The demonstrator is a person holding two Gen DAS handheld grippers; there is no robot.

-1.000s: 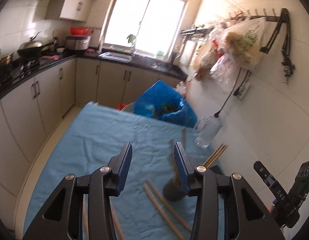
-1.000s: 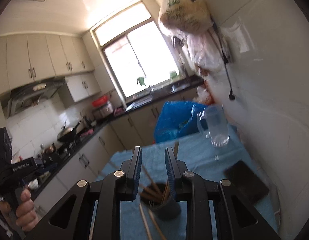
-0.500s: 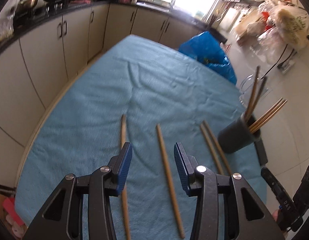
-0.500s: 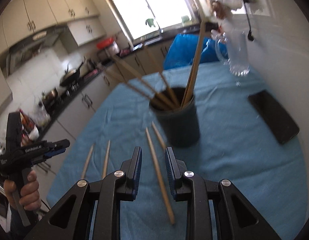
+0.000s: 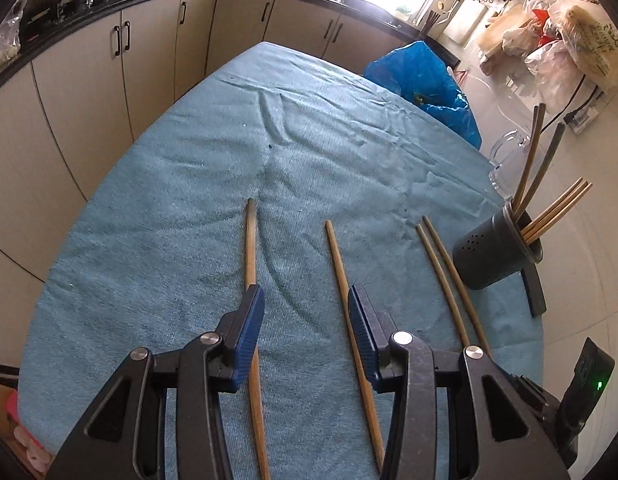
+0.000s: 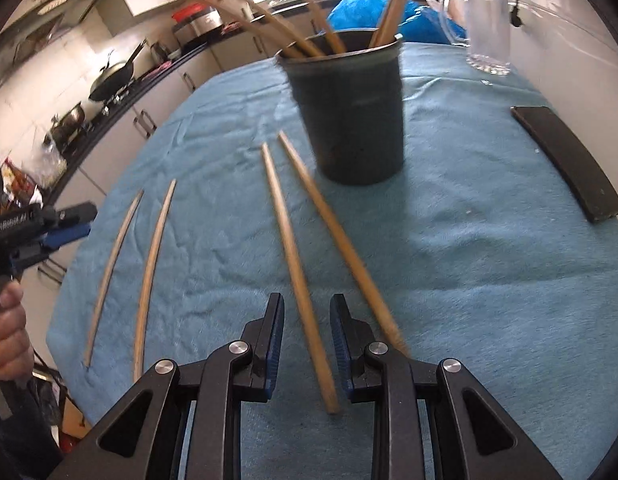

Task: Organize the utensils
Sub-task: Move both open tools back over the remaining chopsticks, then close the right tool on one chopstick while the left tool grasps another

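Observation:
Four wooden chopsticks lie loose on the blue cloth (image 5: 181,208). In the left wrist view, one chopstick (image 5: 250,248) runs under the left finger and another (image 5: 339,260) under the right finger of my left gripper (image 5: 305,300), which is open over bare cloth. A further pair (image 5: 441,264) lies beside the dark holder (image 5: 493,256), which has several chopsticks in it. My right gripper (image 6: 307,308) is open low over the cloth, with one chopstick (image 6: 293,248) between its jaws, untouched. Its twin (image 6: 333,224) passes just right of the fingers, in front of the holder (image 6: 349,120).
A glass mug (image 6: 489,36) and a blue plastic bag (image 5: 425,76) stand behind the holder. A flat black object (image 6: 565,160) lies at the right on the cloth. Kitchen cabinets (image 5: 109,64) run along the left. A hand (image 6: 9,328) holds the left gripper at the table's left edge.
Both grippers have come down and tipped towards the table, so the loose chopsticks now lie right under their fingers. Neither gripper's opening has changed.

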